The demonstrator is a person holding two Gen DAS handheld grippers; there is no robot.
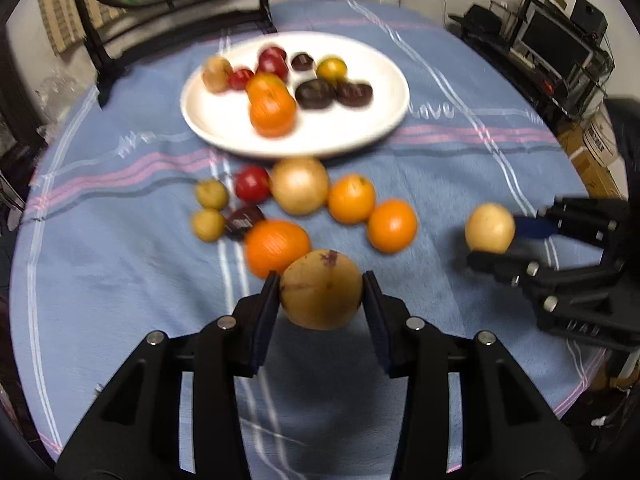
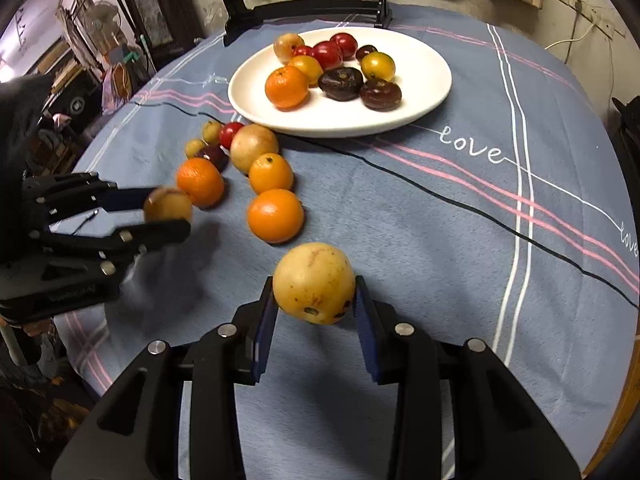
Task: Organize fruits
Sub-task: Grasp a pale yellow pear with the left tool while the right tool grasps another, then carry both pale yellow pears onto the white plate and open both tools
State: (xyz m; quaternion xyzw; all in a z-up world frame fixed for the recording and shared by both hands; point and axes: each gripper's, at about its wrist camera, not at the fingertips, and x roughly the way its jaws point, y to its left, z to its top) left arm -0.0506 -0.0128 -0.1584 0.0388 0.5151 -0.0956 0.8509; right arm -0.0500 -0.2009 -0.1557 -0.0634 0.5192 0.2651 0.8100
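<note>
A: You're carrying 2 fruits at once. Your left gripper [image 1: 321, 294] is clamping a brownish-yellow fruit [image 1: 321, 289], jaws narrow on its sides, lifted off the blue tablecloth [image 1: 120, 280].

B: And the right one?

A: Your right gripper [image 2: 315, 300] is pinching a yellow fruit [image 2: 314, 282] the same way. I'm judging this as transport; next you're needing both over the white plate [image 2: 420, 104] at 12 o'clock.

B: Room?

A: The loose fruit cluster [image 2: 256, 168] is sitting at 11 o'clock from the right gripper; bare plate is showing at its 1 o'clock.
</note>
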